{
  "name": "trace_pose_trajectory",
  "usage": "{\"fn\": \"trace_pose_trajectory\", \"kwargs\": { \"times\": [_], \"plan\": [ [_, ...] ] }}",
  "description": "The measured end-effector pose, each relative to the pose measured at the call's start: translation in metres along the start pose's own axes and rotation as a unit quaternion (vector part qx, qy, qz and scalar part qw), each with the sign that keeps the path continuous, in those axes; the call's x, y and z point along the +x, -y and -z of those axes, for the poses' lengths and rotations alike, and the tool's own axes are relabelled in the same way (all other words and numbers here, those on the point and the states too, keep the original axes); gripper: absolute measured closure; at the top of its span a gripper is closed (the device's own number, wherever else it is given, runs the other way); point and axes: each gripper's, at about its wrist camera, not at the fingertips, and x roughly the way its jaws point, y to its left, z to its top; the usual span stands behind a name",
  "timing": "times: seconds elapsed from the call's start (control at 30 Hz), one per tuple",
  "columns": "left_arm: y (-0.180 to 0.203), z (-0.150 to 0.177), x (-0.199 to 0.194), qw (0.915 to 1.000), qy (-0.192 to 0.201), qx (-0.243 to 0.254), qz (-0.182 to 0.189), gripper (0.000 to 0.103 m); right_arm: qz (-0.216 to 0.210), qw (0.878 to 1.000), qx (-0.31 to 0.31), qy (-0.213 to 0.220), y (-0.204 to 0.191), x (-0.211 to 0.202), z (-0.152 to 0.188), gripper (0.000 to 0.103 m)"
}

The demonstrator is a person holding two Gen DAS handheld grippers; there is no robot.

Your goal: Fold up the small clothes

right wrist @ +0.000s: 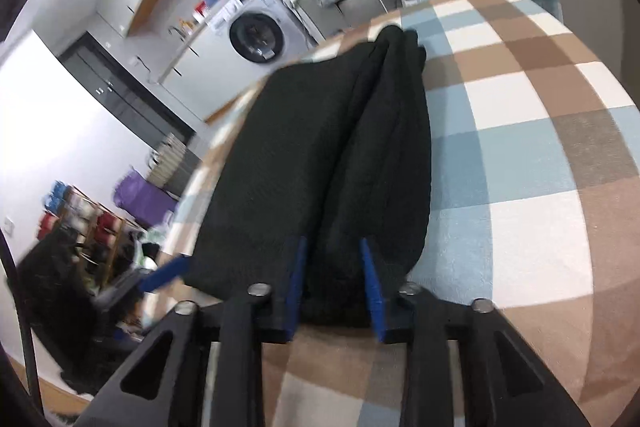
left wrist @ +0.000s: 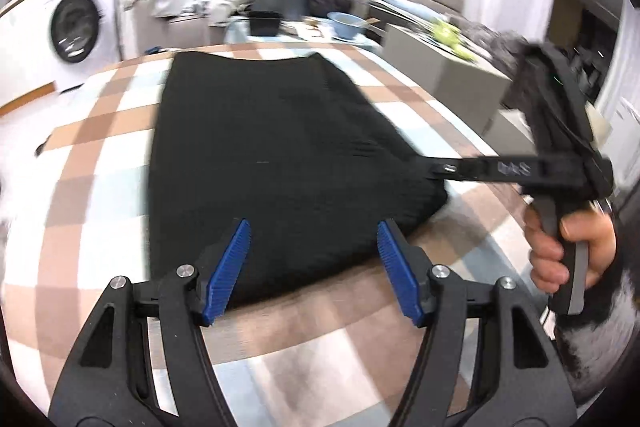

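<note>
Blue pads of the left gripper (left wrist: 314,267) fill the bottom of the left wrist view, spread wide and holding nothing. Just beyond them the black garment (left wrist: 276,155) lies on the checked cloth (left wrist: 92,163) in the middle of the frame, already doubled into a long thick bundle. I judge that at least one fold is made and a last fold or a smoothing is left. At the right edge the right gripper (left wrist: 438,169) reaches in sideways, held by a hand (left wrist: 568,247); its tip meets the garment's right edge, but motion blur hides whether it pinches the fabric.

From the right wrist view, the right gripper (right wrist: 332,287) stands at the bottom, its pads a little apart with a raised ridge of the black garment (right wrist: 320,155) between them. Whether they really press it, I cannot tell. A crease runs up the middle of the bundle. At lower left a blue pad of the left gripper (right wrist: 164,273) shows, blurred and partly cut off. What the garment is, I cannot make out.
</note>
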Motion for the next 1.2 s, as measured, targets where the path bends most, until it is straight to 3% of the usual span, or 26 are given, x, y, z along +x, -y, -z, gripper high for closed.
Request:
{"fn": "trace_pose_trajectory", "kwargs": {
  "times": [0.07, 0.13, 0.23, 0.27, 0.3, 0.37, 0.43, 0.5, 0.63, 0.77, 0.87, 0.97, 1.2],
  "plan": [
    [-0.019, 0.003, -0.009, 0.9996, 0.013, -0.02, -0.013, 0.039, 0.011, 0.999, -0.027, 0.023, -0.006, -0.007, 0.004, 0.094],
    [-0.035, 0.006, -0.017, 0.9987, 0.022, -0.032, -0.032, 0.039, 0.078, 0.996, -0.043, 0.016, -0.004, -0.007, 0.008, 0.094],
    [-0.054, 0.013, -0.031, 0.9966, 0.043, -0.04, -0.058, 0.035, 0.077, 0.997, -0.021, 0.015, 0.008, -0.019, 0.014, 0.088],
    [-0.059, 0.015, -0.036, 0.9958, 0.051, -0.042, -0.064, 0.029, 0.072, 0.997, -0.02, 0.031, 0.009, -0.029, 0.017, 0.078],
    [-0.062, 0.018, -0.041, 0.9948, 0.061, -0.045, -0.068, 0.022, 0.07, 0.996, -0.023, 0.041, 0.009, -0.037, 0.019, 0.052],
    [-0.065, 0.022, -0.053, 0.9925, 0.091, -0.048, -0.067, 0.018, 0.064, 0.995, -0.043, 0.068, 0.003, -0.054, 0.026, 0.024],
    [-0.065, 0.024, -0.06, 0.9907, 0.108, -0.047, -0.067, 0.012, 0.054, 0.992, -0.08, 0.086, -0.008, -0.068, 0.035, 0.016],
    [-0.061, 0.028, -0.066, 0.9892, 0.121, -0.043, -0.071, 0.001, 0.055, 0.988, -0.102, 0.099, -0.017, -0.076, 0.042, 0.002],
    [-0.047, 0.037, -0.074, 0.9879, 0.136, -0.024, -0.07, 0.001, 0.036, 0.979, -0.146, 0.137, -0.036, -0.084, 0.061, 0.0],
    [-0.034, 0.047, -0.078, 0.986, 0.148, -0.019, -0.074, 0.001, -0.004, 0.975, -0.153, 0.161, -0.043, -0.084, 0.077, 0.0],
    [-0.027, 0.054, -0.079, 0.9827, 0.156, -0.015, -0.098, 0.001, -0.026, 0.972, -0.152, 0.176, -0.044, -0.084, 0.082, 0.0],
    [-0.025, 0.06, -0.079, 0.9799, 0.164, -0.008, -0.114, 0.001, -0.037, 0.97, -0.146, 0.188, -0.04, -0.082, 0.083, 0.0],
    [-0.034, 0.069, -0.076, 0.9803, 0.164, -0.018, -0.108, 0.001, -0.041, 0.968, -0.138, 0.207, -0.035, -0.083, 0.086, 0.0]
  ]
}}
